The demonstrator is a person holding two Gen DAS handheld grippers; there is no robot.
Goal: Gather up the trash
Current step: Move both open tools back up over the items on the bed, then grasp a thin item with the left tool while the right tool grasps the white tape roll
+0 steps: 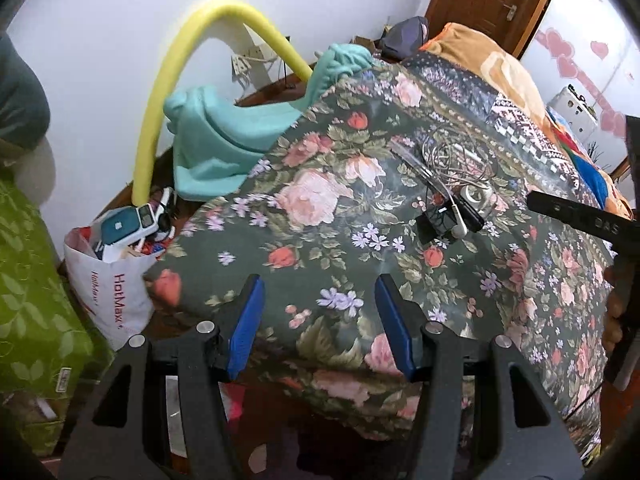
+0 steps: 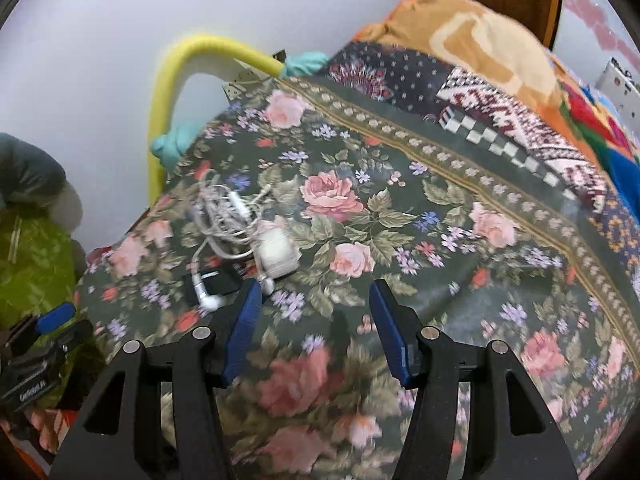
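Both claws hung over a bed spread with a dark floral blanket (image 1: 320,208). The left claw (image 1: 320,320) stood part open, with only blanket showing between its blue pads. The right claw (image 2: 314,328) also held nothing; its last widening was too slight to count as motion. A tangle of white earphone cable (image 2: 228,216) with a small white charger (image 2: 278,254) and a black device (image 2: 216,282) lay on the blanket, just ahead and left of the right claw. A white plastic bag (image 1: 116,292) full of oddments stood on the floor beside the bed, left of the left claw.
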